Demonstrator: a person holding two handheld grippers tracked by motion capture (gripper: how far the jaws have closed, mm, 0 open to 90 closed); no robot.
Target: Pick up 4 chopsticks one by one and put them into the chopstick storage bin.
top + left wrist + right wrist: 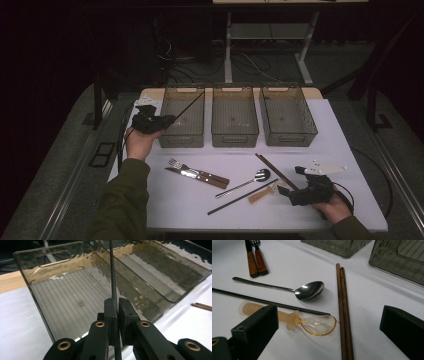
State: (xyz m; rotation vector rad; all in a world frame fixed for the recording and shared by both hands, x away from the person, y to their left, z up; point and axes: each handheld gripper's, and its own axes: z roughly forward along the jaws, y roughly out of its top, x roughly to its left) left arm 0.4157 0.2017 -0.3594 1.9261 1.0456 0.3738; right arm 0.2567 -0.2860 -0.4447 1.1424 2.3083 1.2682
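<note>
The room lay dark, with light falling mainly on the white desk (320, 145), whose wooden far edge showed behind the top. Grey carpet (55, 165) covered the floor around it. Beyond the desk stood the pale metal legs (228, 47) of another table, and loose cables (250, 67) trailed across the floor beneath it. A metal rail (75, 170) ran along the floor at the left.

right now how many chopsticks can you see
4: one black chopstick clamped in the left tool over the left bin; another black one lying on the table; a brown wooden pair beside the metal spoon.
</note>
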